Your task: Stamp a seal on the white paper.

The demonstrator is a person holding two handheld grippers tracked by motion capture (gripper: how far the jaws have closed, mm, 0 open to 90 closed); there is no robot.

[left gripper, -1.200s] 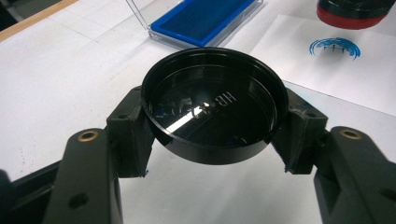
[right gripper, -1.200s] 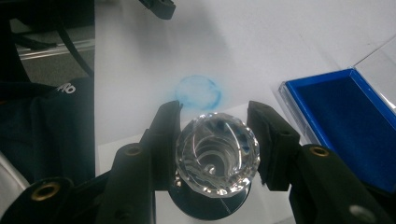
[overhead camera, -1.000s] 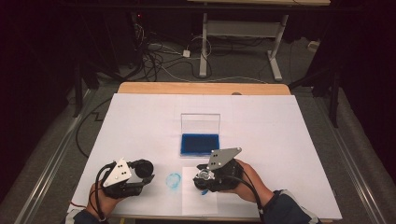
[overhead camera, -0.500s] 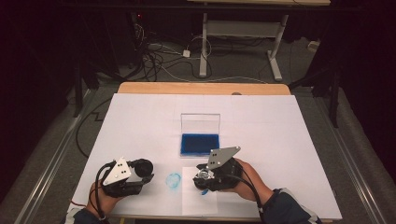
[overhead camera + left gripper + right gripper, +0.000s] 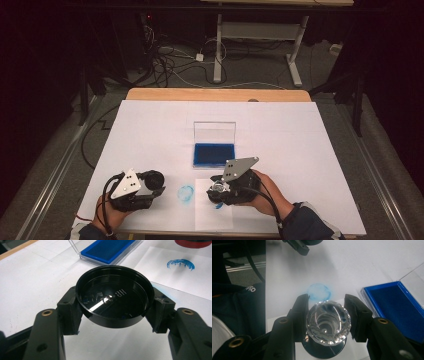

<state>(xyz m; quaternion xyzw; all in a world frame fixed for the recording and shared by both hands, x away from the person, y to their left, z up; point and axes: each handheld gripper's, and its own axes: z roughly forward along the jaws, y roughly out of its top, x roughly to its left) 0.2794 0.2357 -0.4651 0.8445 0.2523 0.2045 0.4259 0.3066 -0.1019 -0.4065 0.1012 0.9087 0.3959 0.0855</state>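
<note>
Black round lid [image 5: 114,293] sits clamped in the left tongs [image 5: 113,312]; right tongs [image 5: 327,320] grip a clear faceted stamp handle [image 5: 328,322] over the worktop [image 5: 310,135].

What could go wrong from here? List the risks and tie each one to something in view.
1. The right tool grips the stamp's faceted clear knob; that slick surface could slip or tilt and smear a print on the paper sheet.
2. The left tool pinches the round black cap only at its rim, so it could pop out.
3. The open ink pad lies close by; a careless reach could bump its upright clear lid.
</note>
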